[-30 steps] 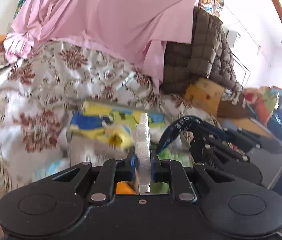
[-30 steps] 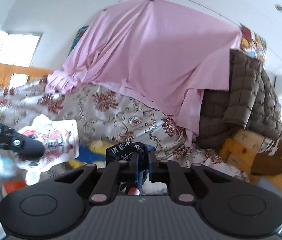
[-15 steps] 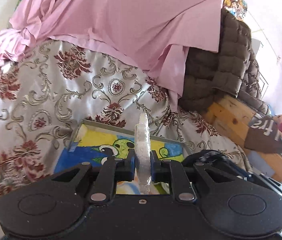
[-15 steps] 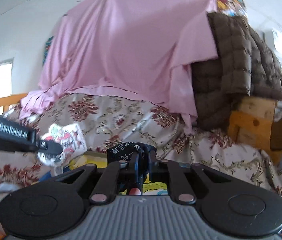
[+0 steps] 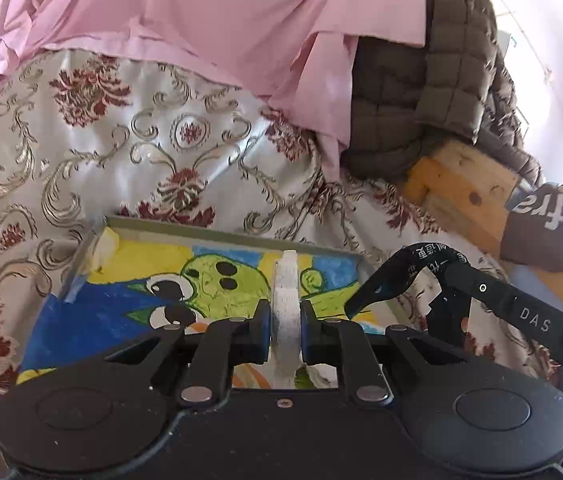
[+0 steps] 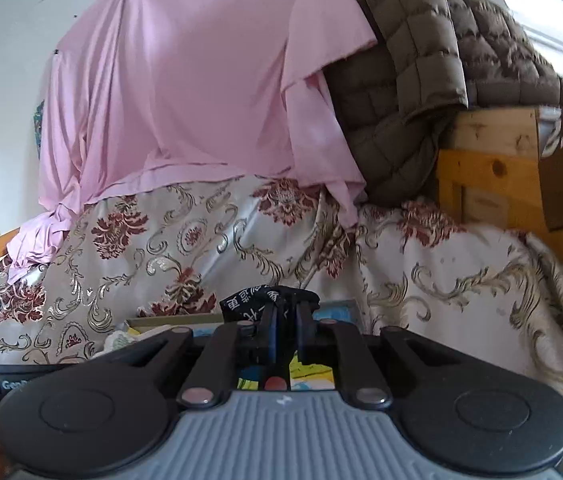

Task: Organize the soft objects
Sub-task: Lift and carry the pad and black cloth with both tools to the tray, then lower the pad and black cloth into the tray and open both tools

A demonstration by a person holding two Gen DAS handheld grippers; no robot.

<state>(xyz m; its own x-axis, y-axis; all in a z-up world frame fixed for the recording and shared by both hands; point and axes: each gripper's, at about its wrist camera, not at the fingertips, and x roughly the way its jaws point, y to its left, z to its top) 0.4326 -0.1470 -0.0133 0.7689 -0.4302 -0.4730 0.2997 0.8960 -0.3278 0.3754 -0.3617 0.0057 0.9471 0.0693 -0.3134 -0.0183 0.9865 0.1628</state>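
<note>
Grippers both loaded over painted tray (image 5: 153, 236), likely for dropping soft items in. Left gripper (image 5: 285, 326) clamps white folded cloth (image 5: 286, 304) edge-on above tray. Right gripper (image 6: 284, 334) pinches black printed fabric (image 6: 257, 298). Left view shows tray's cartoon painting and right tool (image 5: 521, 312) alongside; right view mostly floral bedspread (image 6: 201, 240), tray barely visible.
</note>
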